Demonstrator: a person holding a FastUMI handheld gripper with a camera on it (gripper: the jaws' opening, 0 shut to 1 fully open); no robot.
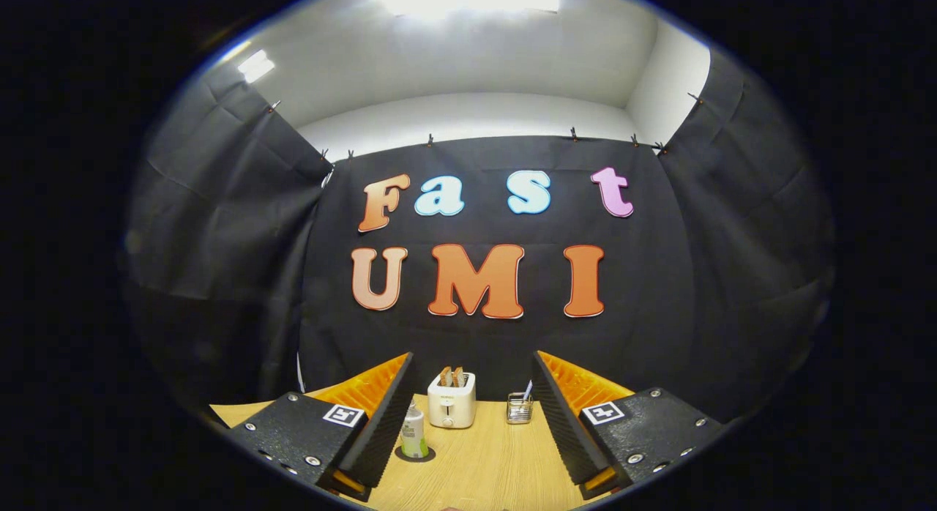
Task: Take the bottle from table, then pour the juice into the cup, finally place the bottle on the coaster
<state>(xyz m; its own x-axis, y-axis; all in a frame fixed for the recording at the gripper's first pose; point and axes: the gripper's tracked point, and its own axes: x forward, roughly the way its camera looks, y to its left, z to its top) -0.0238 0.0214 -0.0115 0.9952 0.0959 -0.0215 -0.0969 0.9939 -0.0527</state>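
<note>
A small bottle with a pale cap and a green label stands upright on a dark round coaster on the wooden table. It is close to the inner side of my left finger, slightly ahead of its base. My gripper is open and held above the near part of the table, with nothing between its fingers. A small see-through holder with thin items standing in it sits beyond, close to my right finger; I cannot tell whether it is the cup.
A white toaster with two slices of bread in it stands at the back of the table, between the bottle and the small holder. Black cloth walls close the booth behind and on both sides.
</note>
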